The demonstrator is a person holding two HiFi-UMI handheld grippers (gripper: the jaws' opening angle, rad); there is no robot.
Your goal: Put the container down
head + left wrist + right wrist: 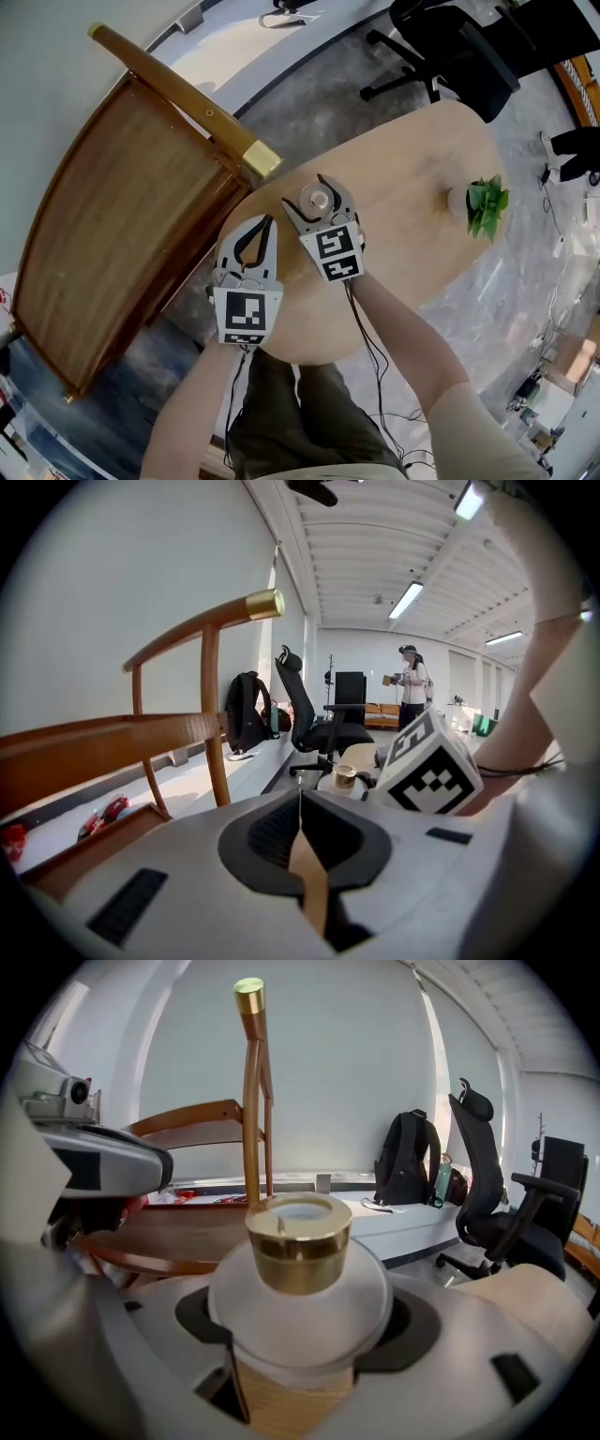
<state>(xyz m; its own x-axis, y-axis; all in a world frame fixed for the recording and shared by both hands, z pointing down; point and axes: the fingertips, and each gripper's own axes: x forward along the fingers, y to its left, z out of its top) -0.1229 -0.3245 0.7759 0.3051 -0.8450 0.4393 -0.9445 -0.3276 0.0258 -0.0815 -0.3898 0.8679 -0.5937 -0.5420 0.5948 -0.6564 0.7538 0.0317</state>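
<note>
While the right gripper (pixel 313 200) is positioned over the near-left part of the wooden table (pixel 412 178), its two fingers are clamped on the container (pixel 298 1279). The container is a frosted white, rounded vessel with a gold collar (pixel 298 1252) at the top. In the right gripper view, one finger presses on each side of the white body, and the container stands upright. Wooden table surface shows directly below it. Whether the base touches the table cannot be determined.

The left gripper (pixel 300 803) lies at 7 o'clock from the right gripper, at the table's near-left edge. Its fingers are closed together, tip against tip, with nothing between them. In the left gripper view, the container and the right gripper's marker cube (pixel 429 771) appear at 1 o'clock, beyond the closed tips.

Surroundings, head view, referenced to the container:
- Wooden chair (pixel 122 216): 9 o'clock, just beside the table edge.
- Potted plant (pixel 486 204): 3 o'clock, on the table, well apart.
- Black office chair (pixel 450 52): 1 o'clock, on the floor beyond the table.

A black backpack (pixel 408 1162) rests against the wall ledge in the right gripper view.
</note>
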